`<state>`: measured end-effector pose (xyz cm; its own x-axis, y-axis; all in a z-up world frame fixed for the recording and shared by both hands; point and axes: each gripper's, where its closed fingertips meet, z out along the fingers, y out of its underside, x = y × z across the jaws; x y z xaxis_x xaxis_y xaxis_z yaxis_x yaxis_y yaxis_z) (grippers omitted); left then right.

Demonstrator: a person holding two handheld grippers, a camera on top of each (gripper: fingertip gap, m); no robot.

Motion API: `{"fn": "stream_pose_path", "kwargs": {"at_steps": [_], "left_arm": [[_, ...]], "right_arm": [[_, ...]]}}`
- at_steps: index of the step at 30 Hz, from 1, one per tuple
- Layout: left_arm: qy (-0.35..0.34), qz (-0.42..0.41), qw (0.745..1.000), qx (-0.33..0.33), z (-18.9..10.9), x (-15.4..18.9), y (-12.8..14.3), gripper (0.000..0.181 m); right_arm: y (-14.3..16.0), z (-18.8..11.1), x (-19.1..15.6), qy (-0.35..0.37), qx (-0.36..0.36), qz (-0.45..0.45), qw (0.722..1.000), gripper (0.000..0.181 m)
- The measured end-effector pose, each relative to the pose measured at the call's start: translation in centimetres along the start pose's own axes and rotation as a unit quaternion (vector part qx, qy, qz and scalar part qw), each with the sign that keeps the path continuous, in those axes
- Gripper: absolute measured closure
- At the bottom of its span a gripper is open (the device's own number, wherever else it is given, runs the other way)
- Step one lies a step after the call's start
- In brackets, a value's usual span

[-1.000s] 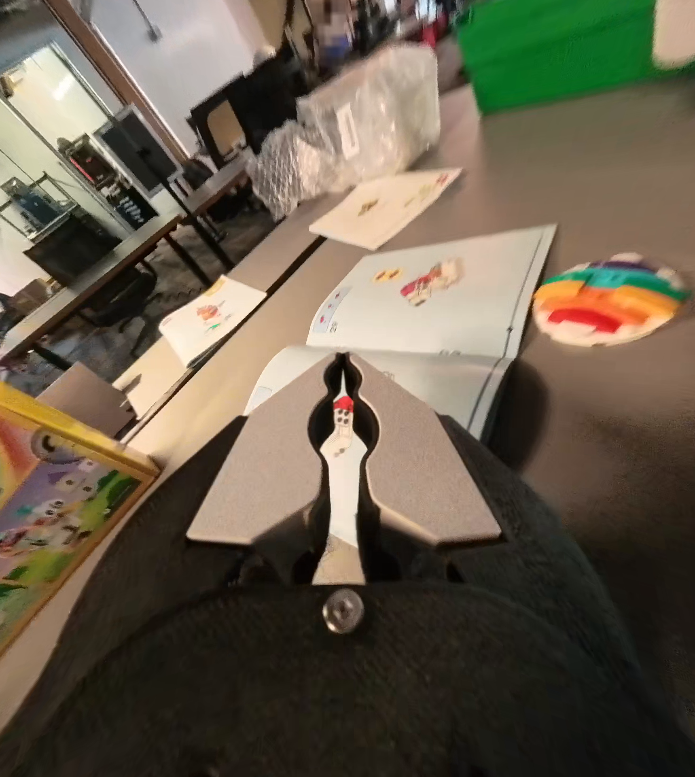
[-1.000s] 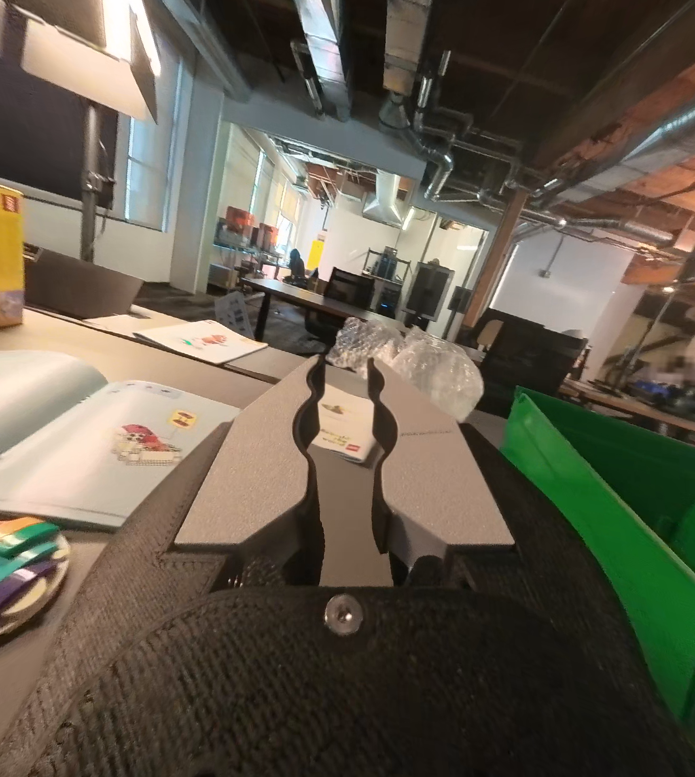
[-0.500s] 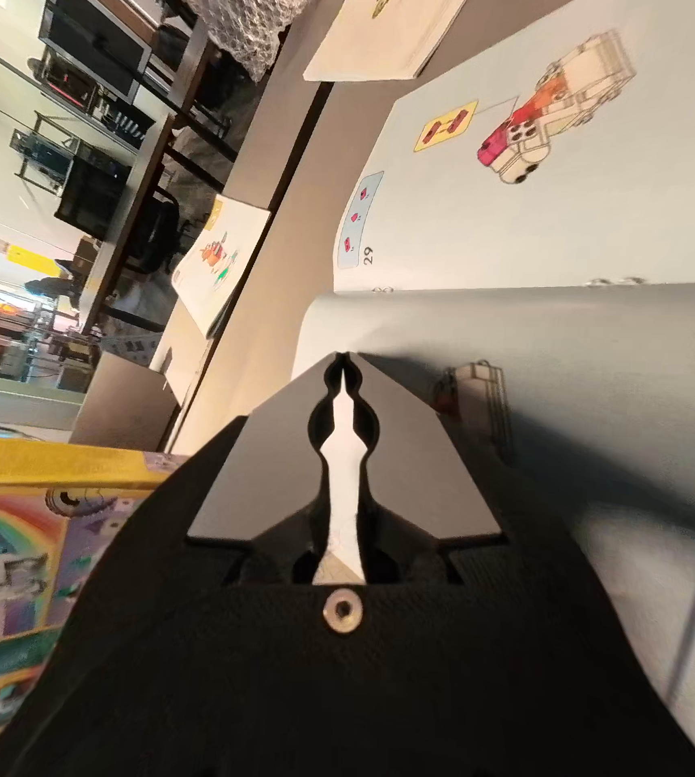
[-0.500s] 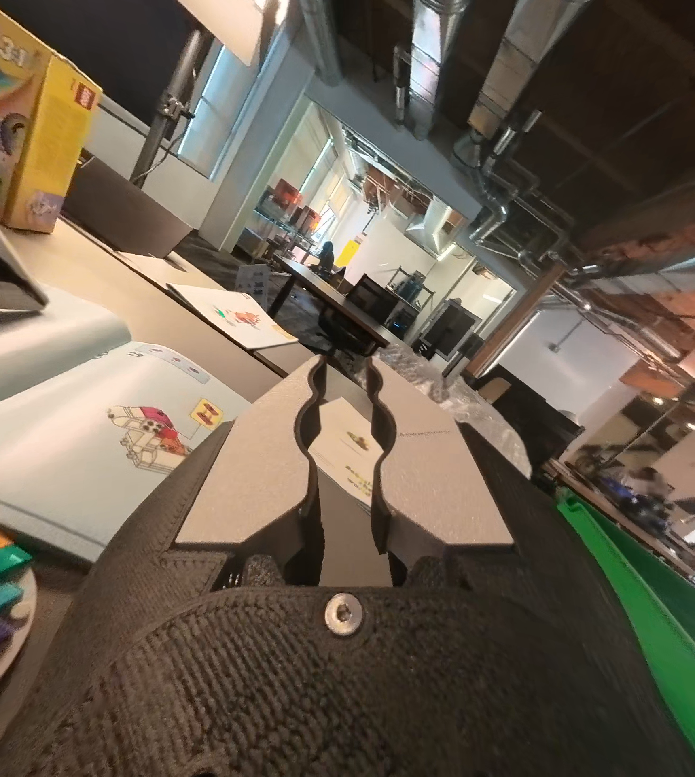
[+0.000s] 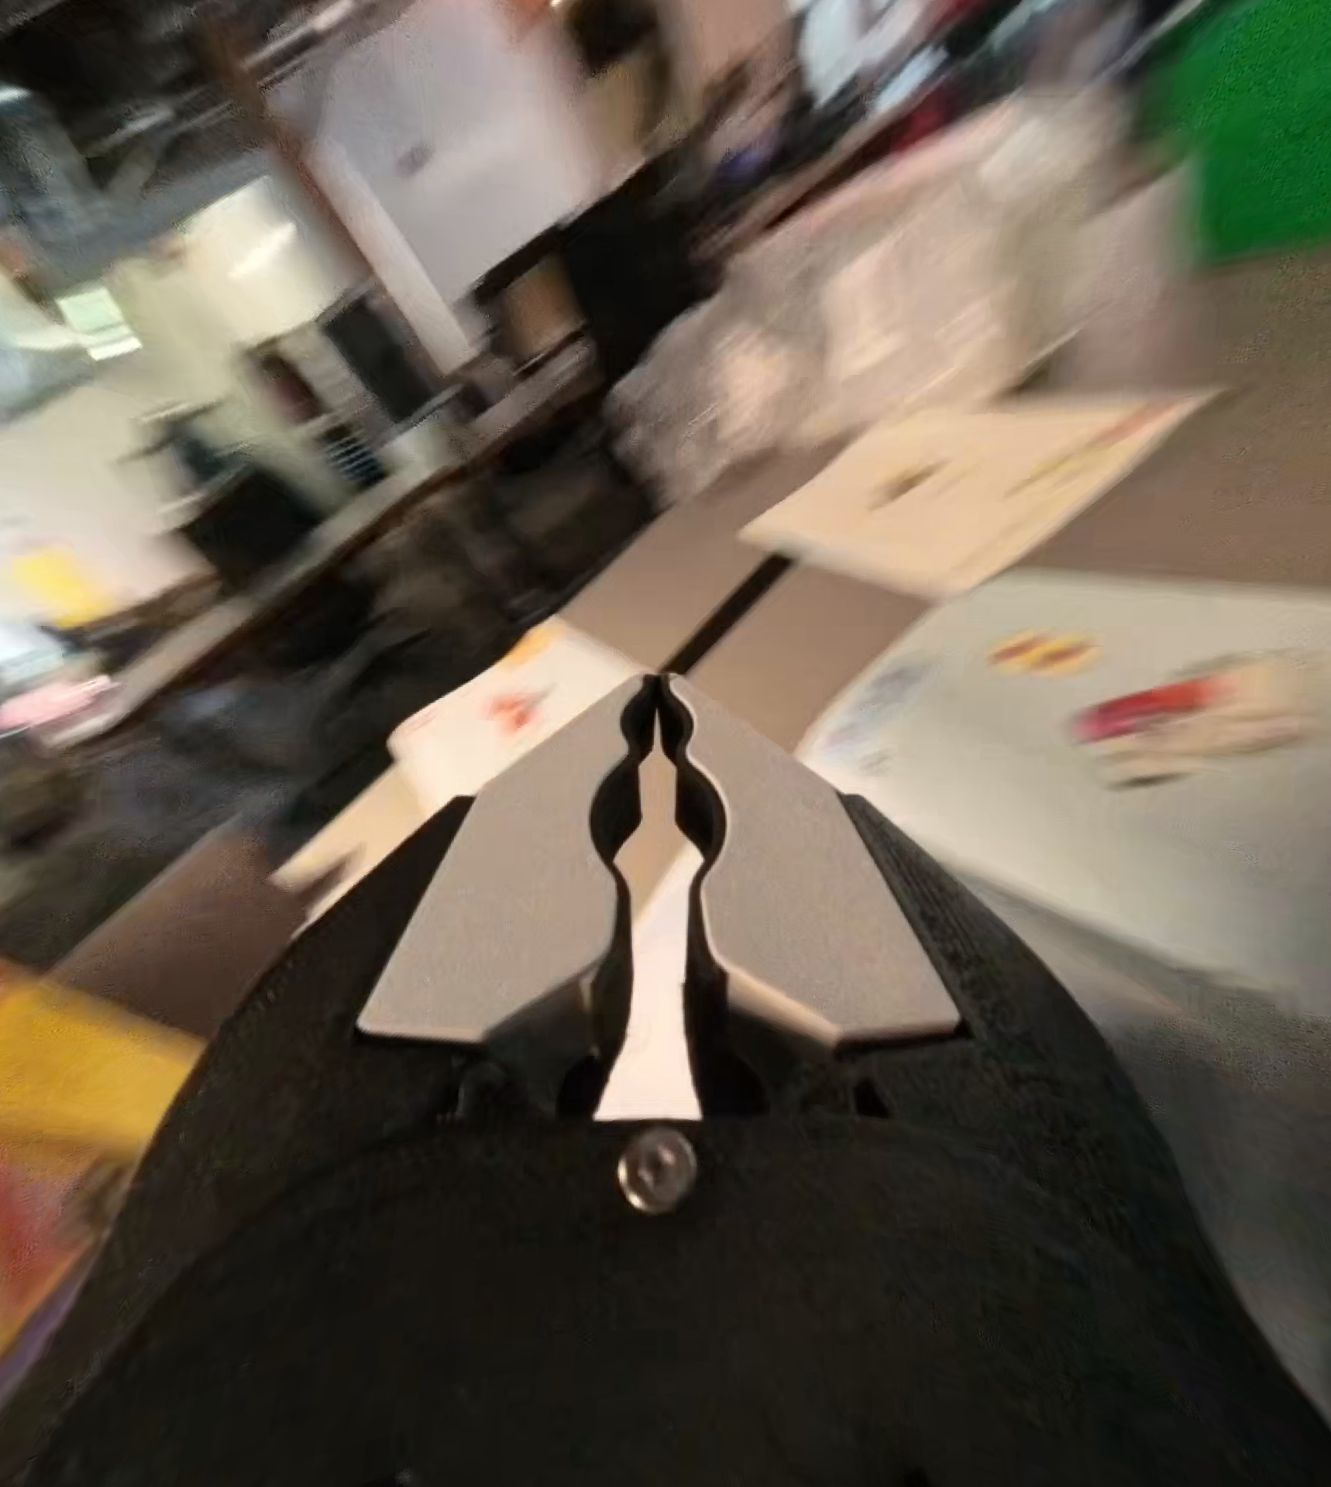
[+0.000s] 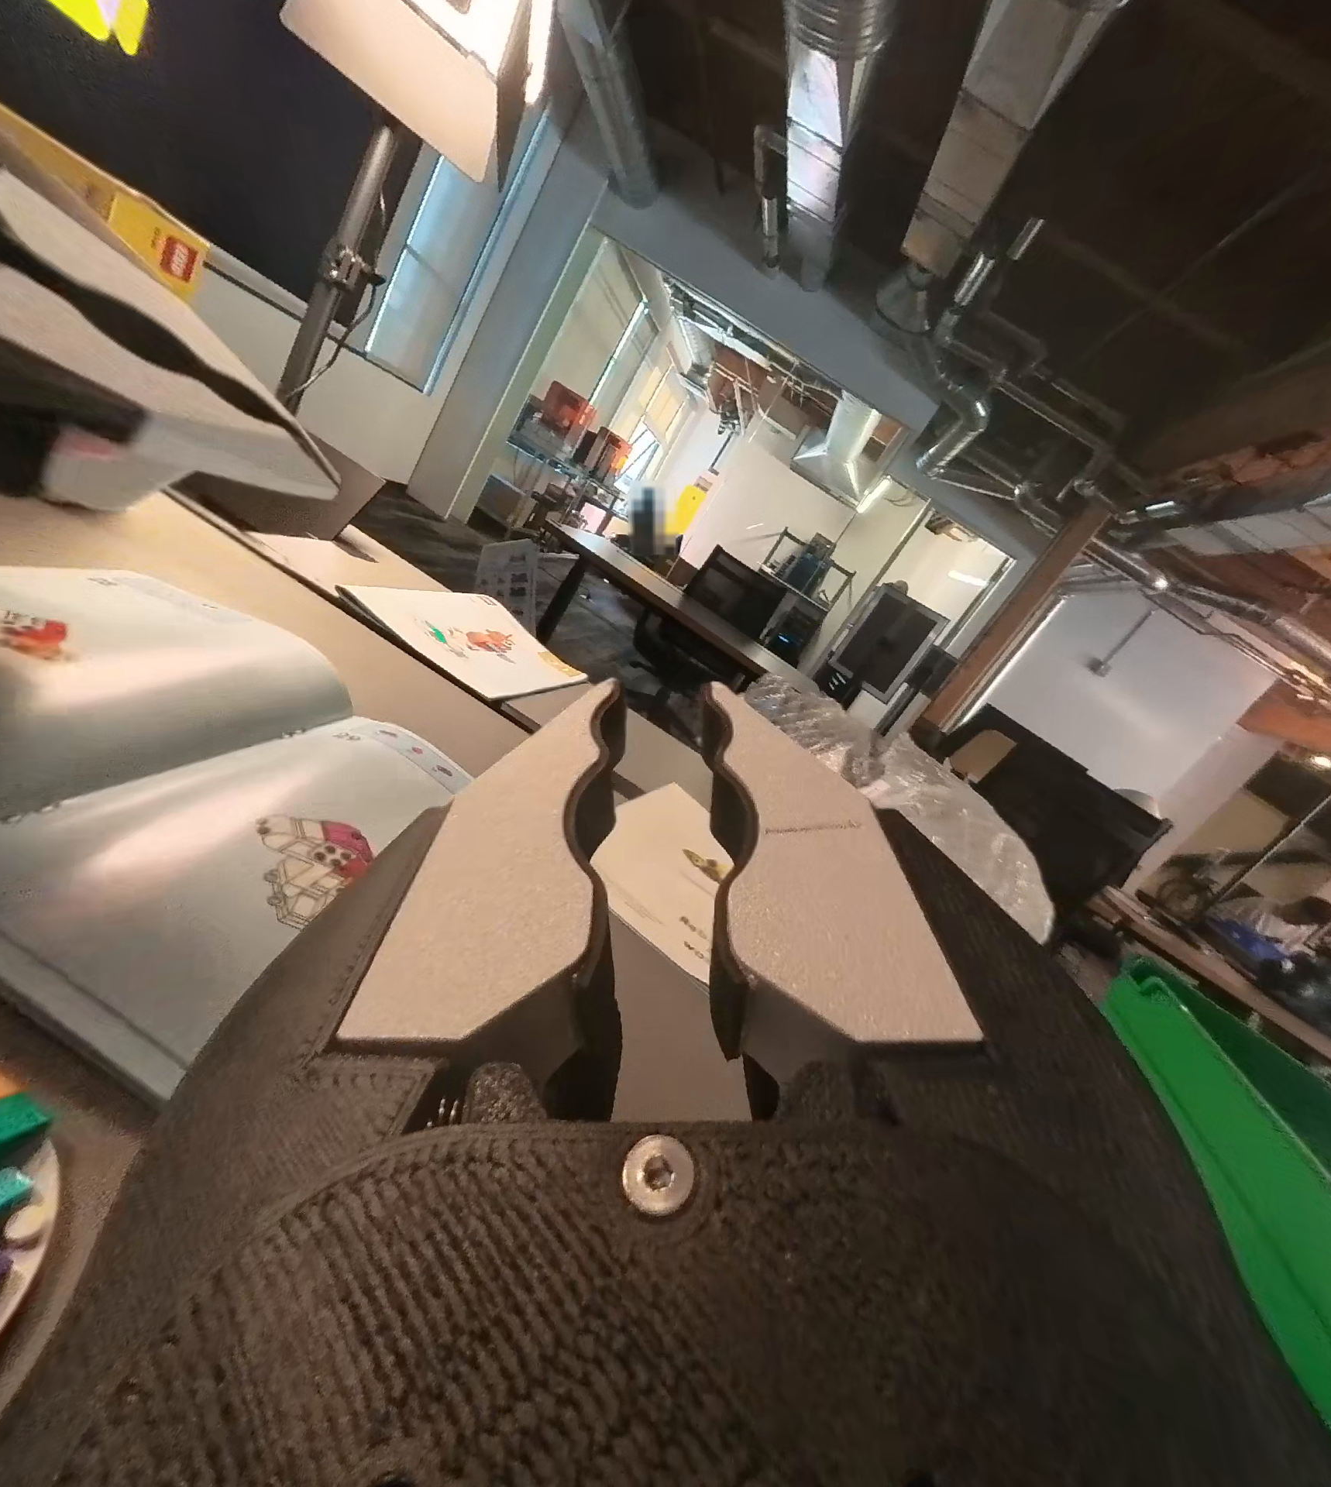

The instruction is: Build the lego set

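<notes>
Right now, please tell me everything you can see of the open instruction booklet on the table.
The open instruction booklet lies on the grey-brown table, spread at its fold. Its pages look like glossy pale blue paper. The near page lies fairly flat and bears a drawing of a white, pink and red brick model; the far page arches upward and shows a blurred red-and-white drawing. It touches only the table. The left wrist view shows it heavily blurred.

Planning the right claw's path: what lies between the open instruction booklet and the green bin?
In the right wrist view, the right claw itself and a closed white booklet on bare table lie between the open booklet and green bin.
</notes>
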<state>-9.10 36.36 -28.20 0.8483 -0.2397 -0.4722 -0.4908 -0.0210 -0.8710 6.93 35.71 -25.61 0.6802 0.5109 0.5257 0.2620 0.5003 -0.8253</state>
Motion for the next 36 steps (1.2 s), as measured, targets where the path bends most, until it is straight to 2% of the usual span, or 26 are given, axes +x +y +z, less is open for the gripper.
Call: {"fn": "stream_pose_path", "kwargs": {"at_steps": [2,3,5,7,9,11,18,22,26,32,36], "left_arm": [[0.128,-0.051,0.989,0.047,-1.2,3.9,-2.5,0.181],[0.155,-0.06,0.985,0.045,-1.3,5.2,-3.0,0.181],[0.195,-0.044,0.979,0.031,-1.4,7.8,-3.5,0.158],[0.262,-0.02,0.965,0.016,-1.9,10.9,-3.6,0.148],[0.336,-0.008,0.942,0.012,-3.0,13.8,-3.8,0.148],[0.415,0.004,0.91,0.012,-4.5,16.4,-3.8,0.157],[0.43,0.052,0.897,-0.09,-3.9,17.6,0.4,0.145],[0.44,0.024,0.891,-0.107,-3.7,17.4,1.1,0.14],[0.45,0.007,0.887,-0.108,-3.7,17.3,1.3,0.143],[0.467,-0.019,0.877,-0.109,-3.8,17.3,1.1,0.166],[0.493,-0.091,0.855,-0.13,-3.6,16.9,0.9,0.18]], "right_arm": [[0.0,-0.4,0.4,0.01,-0.003,0.004,1.0,0.165],[0.0,-0.8,0.7,0.017,-0.01,0.008,1.0,0.164],[-0.3,-2.0,1.3,0.037,-0.013,0.02,0.999,0.164],[-0.4,-3.2,1.7,0.046,-0.018,0.023,0.999,0.164],[-0.2,-4.0,2.0,0.051,-0.028,0.031,0.998,0.164],[0.1,-4.4,2.3,0.052,-0.034,0.053,0.997,0.164],[0.8,-4.3,2.8,0.055,-0.046,0.105,0.992,0.164],[0.8,-4.2,2.6,0.051,-0.048,0.1,0.993,0.164],[0.8,-4.0,2.3,0.044,-0.049,0.092,0.993,0.165],[1.2,-3.6,1.9,0.022,-0.061,0.108,0.992,0.165],[1.7,-3.3,0.8,-0.037,-0.084,0.14,0.986,0.164]]}}
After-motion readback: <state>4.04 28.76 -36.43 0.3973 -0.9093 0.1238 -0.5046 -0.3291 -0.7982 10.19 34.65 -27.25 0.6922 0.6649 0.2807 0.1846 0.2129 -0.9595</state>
